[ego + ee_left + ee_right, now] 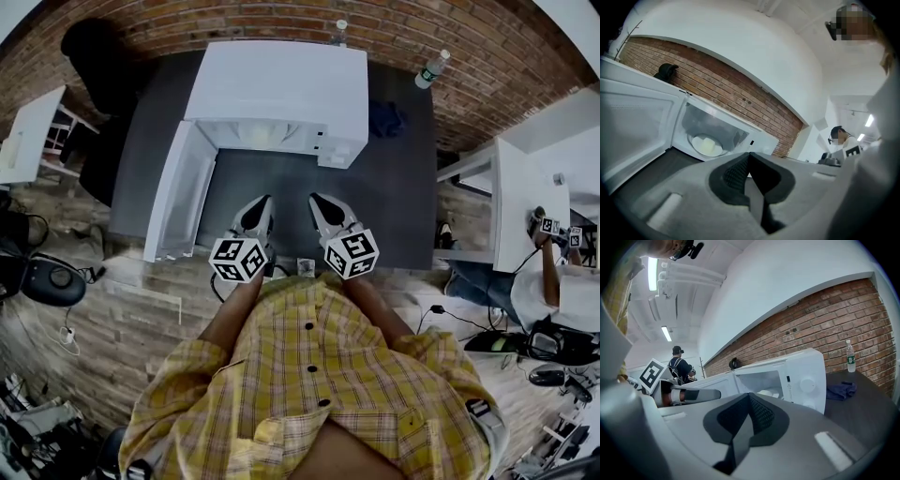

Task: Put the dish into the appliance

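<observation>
A white microwave [281,94] stands on the dark table [403,202] with its door [178,192] swung open to the left. A pale dish [708,145] lies inside the cavity; it also shows as a pale dish [768,393] in the right gripper view. My left gripper [262,201] and right gripper [315,199] hover side by side over the table's near part, in front of the opening and well short of it. Both have their jaws shut with nothing between them. In their own views the left gripper [749,155] and right gripper [749,396] point at the microwave.
A blue cloth [386,119] lies right of the microwave, with a bottle [429,69] behind it and another bottle [339,31] at the back wall. White desks [525,197] flank the table. A black chair [98,66] is at the left, a person [562,281] at the right.
</observation>
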### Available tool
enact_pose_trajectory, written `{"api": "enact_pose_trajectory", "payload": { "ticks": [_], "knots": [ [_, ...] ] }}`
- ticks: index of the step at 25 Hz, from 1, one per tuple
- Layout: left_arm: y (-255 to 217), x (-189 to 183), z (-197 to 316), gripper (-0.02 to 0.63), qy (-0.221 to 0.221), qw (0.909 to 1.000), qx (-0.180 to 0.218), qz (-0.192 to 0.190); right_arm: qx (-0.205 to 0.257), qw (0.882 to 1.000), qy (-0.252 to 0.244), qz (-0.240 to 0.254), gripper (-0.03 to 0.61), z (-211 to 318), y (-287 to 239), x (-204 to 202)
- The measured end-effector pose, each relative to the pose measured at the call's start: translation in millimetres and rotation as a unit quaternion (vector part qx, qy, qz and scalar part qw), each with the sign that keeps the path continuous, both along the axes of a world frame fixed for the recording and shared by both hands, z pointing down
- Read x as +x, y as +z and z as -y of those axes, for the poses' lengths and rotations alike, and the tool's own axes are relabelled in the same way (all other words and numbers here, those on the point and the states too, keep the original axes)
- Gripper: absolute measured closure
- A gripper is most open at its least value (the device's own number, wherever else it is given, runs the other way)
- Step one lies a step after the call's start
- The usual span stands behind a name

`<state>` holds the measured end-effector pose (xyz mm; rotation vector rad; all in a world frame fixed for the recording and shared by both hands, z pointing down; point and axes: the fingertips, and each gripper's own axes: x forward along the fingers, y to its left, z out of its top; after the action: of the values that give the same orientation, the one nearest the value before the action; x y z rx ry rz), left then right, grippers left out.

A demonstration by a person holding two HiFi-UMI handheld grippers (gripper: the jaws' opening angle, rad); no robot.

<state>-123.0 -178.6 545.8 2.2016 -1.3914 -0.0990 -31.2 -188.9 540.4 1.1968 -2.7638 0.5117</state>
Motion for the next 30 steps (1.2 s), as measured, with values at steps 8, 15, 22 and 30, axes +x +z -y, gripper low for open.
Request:
{"api": "enact_pose_trajectory", "payload": {
  "ticks": [8,15,22,30],
  "knots": [
    [0.5,5.8,-2.3,0.614,0.007,0.9979,0.022,0.060,0.002,1.000,-0.002,-0.004,0.577,0.3,1.8,1.0],
    [-6.4,15.5,-6.9,0.614,0.024,0.9924,0.047,0.111,0.009,1.000,0.002,-0.013,0.577,-0.8,1.1,3.8],
    [-7.7,8.0,-7.3,0.614,0.011,0.9902,0.051,0.130,0.013,1.000,0.010,-0.014,0.578,-0.5,-0.7,9.5],
    [-9.9,5.1,-8.6,0.614,0.009,0.9880,0.060,0.142,0.019,1.000,0.019,-0.017,0.577,2.1,-0.4,18.7]
  ]
}}
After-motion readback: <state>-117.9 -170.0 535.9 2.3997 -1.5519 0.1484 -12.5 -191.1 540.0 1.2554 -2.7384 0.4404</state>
